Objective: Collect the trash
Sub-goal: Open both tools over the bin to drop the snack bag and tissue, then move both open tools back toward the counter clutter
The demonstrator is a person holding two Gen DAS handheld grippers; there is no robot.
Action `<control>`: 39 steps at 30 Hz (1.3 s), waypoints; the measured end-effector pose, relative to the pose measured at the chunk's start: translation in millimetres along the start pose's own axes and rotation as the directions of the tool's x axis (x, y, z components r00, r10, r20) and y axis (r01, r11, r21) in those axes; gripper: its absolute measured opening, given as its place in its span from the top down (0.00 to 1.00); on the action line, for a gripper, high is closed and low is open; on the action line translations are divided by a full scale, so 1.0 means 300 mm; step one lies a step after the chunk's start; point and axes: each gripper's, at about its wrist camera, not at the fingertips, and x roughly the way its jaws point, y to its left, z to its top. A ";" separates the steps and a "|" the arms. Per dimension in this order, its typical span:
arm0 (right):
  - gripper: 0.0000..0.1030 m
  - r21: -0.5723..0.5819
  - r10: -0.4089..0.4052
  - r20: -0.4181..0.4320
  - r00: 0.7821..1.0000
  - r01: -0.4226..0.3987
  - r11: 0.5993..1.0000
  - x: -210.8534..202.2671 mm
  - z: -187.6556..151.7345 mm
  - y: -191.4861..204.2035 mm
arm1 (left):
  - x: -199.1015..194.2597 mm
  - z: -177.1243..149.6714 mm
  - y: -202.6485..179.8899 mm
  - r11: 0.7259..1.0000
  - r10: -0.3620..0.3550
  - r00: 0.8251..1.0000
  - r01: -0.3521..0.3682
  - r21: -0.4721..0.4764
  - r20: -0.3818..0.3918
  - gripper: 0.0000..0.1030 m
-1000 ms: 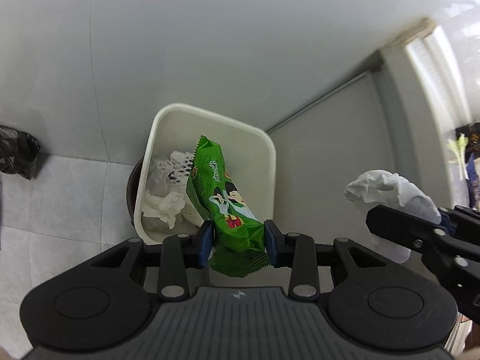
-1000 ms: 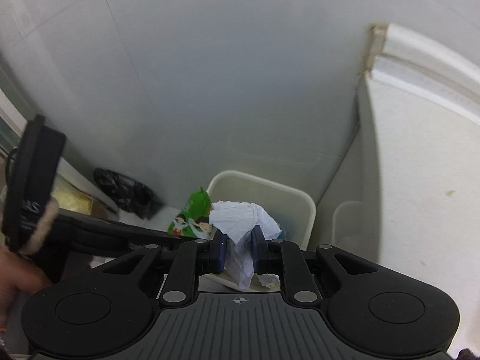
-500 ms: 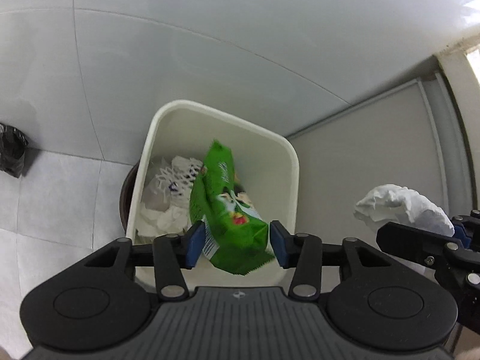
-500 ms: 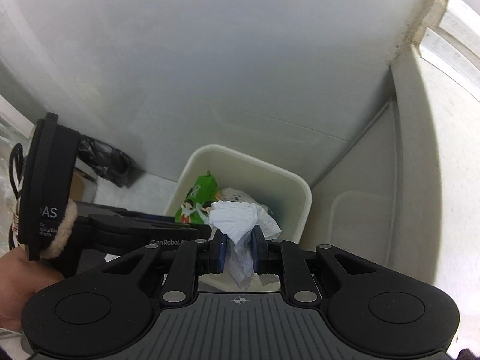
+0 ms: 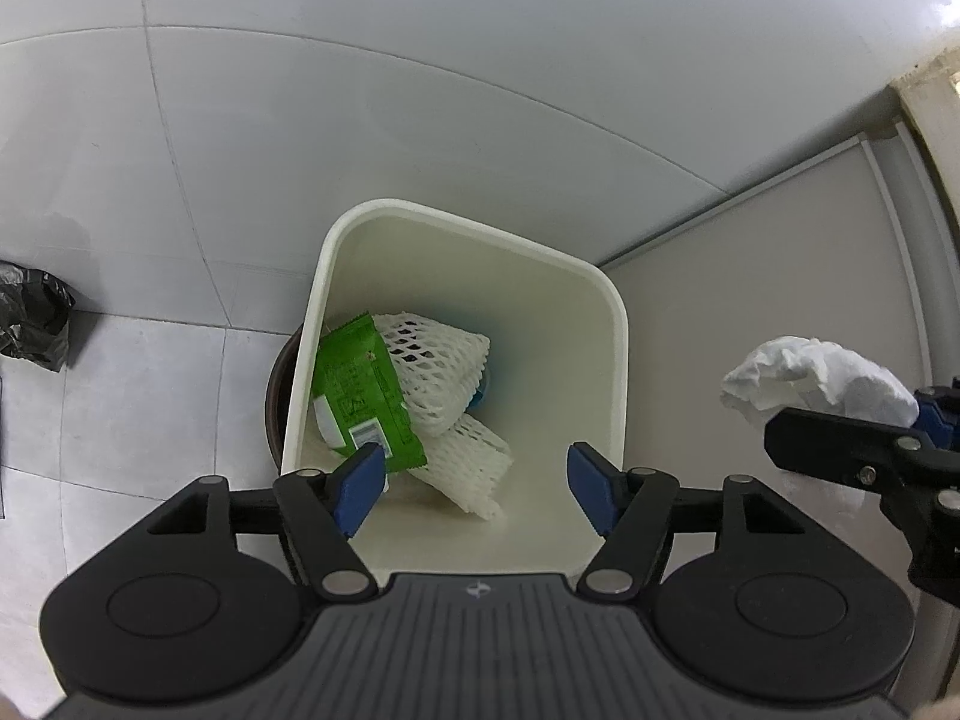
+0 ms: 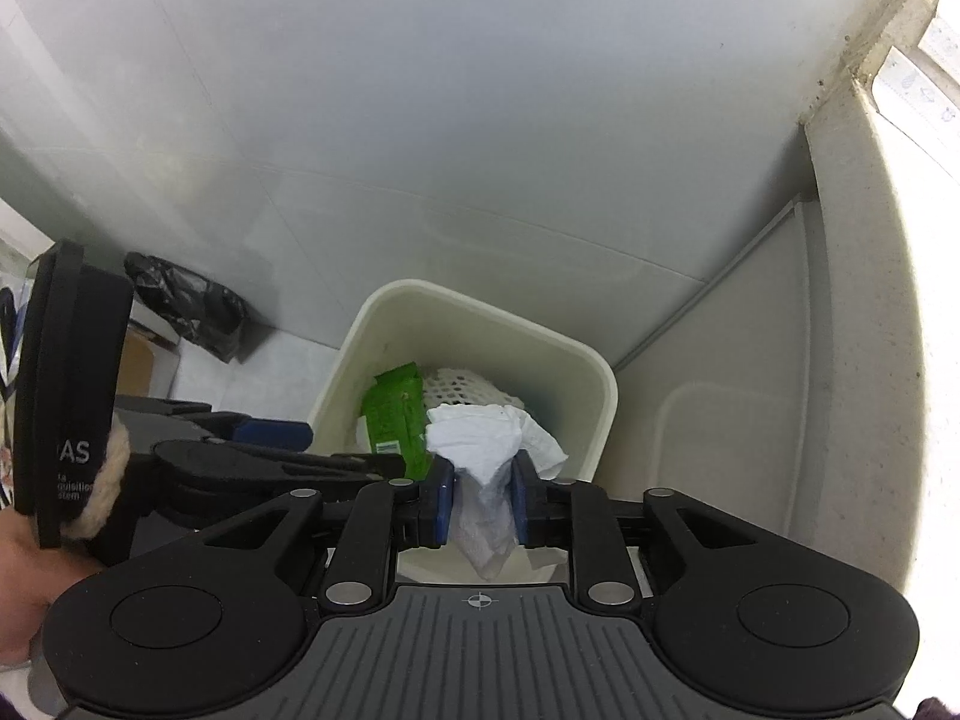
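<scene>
The green wrapper (image 5: pixel 360 396) lies inside the white bin (image 5: pixel 618 324), leaning on foam netting (image 5: pixel 438 360), just ahead of the left claw (image 5: pixel 474 480), whose jaws stand wide apart and empty. The right claw (image 6: pixel 480 498) is clamped on a crumpled tissue (image 6: pixel 486 438). Best move, I'd say: carry it forward over the bin mouth before parting the jaws. The left view shows the tissue off beside the rim; the right view makes it look already over the bin.
</scene>
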 end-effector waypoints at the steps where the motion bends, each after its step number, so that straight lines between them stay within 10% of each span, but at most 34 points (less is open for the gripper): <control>1: 0.62 0.014 0.002 -0.005 1.000 -0.002 1.000 0.003 0.002 0.001 | -0.001 -0.001 -0.002 1.000 0.000 1.000 0.000 0.002 -0.002 0.36; 4: 0.44 0.049 0.022 0.014 1.000 -0.023 0.999 -0.003 0.000 -0.013 | -0.002 -0.005 -0.014 1.000 0.007 1.000 -0.007 0.014 -0.009 0.33; 39: 0.22 0.052 0.030 0.221 0.975 -0.042 0.998 -0.279 -0.111 -0.035 | -0.206 -0.053 -0.099 0.987 0.031 0.996 -0.044 0.157 0.087 0.08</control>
